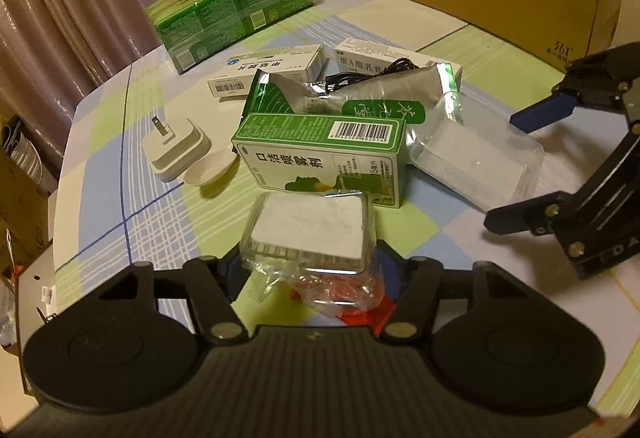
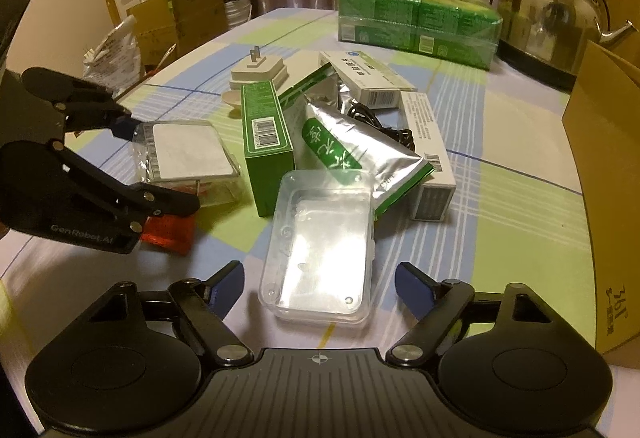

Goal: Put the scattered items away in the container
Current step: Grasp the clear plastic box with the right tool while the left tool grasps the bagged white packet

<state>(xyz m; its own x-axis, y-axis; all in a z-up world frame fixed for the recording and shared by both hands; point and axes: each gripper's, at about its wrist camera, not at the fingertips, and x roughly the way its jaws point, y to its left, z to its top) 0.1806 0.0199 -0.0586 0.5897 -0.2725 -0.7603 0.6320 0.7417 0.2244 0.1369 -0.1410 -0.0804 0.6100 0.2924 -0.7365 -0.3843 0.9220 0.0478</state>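
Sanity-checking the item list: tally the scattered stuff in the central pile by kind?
Cardboard medicine boxes: 3 (green box, white box, long white box)
Clear plastic cases: 2 (clear case, wrapped case)
Foil pouch: 1
Charger plug: 1
Black cable: 1
Small white dish: 1
Total: 9

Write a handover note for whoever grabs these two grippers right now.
Left gripper: fingers flank the wrapped packet on the table; grip unclear.
Right gripper: open, fingers either side of the clear box, not touching.
Carton stands at the right edge; its inside is hidden.
Done: nothing visibly packed.
Left: packet, clear box, green box, foil pouch, charger, cable, two white boxes.
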